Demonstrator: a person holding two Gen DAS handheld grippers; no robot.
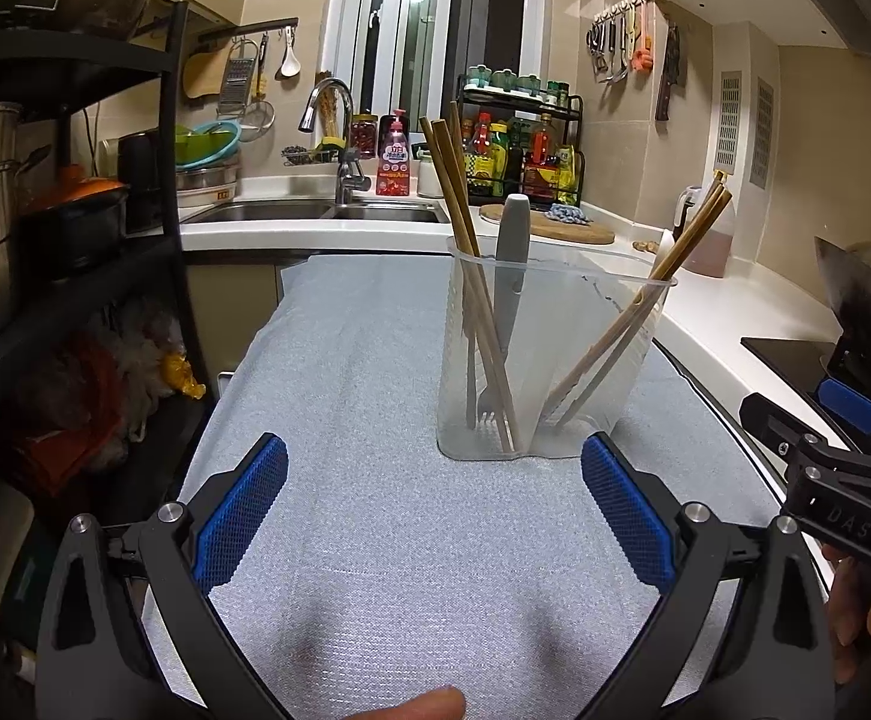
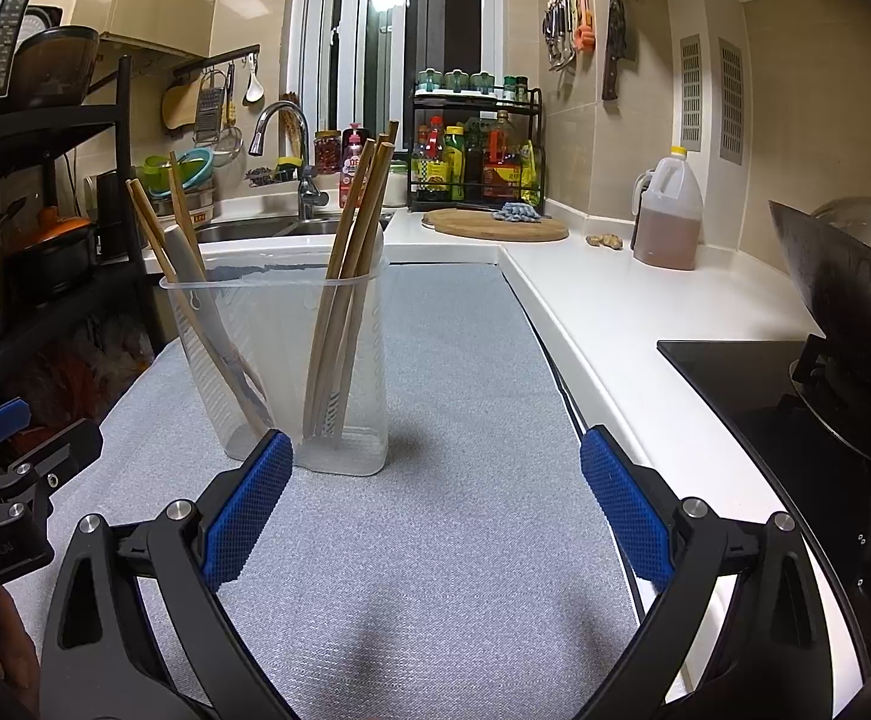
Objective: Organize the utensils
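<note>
A clear plastic utensil holder (image 1: 561,360) stands on the grey mat (image 1: 345,390), just beyond my left gripper (image 1: 435,504), which is open and empty. Its left half holds wooden chopsticks (image 1: 465,228) and a grey-handled fork (image 1: 510,264). Its right half holds more chopsticks (image 1: 687,240) and a white utensil. In the right wrist view the holder (image 2: 279,360) stands ahead to the left of my right gripper (image 2: 435,498), open and empty, with chopsticks (image 2: 351,234) leaning in it. The right gripper's body shows at the left wrist view's right edge (image 1: 843,468).
A black shelf rack (image 1: 75,240) with pots stands left of the mat. A sink (image 1: 315,213) and tap lie behind. White counter (image 2: 615,312) to the right bears a cutting board (image 2: 495,225), an oil jug (image 2: 669,216), and a stove with wok (image 2: 843,300).
</note>
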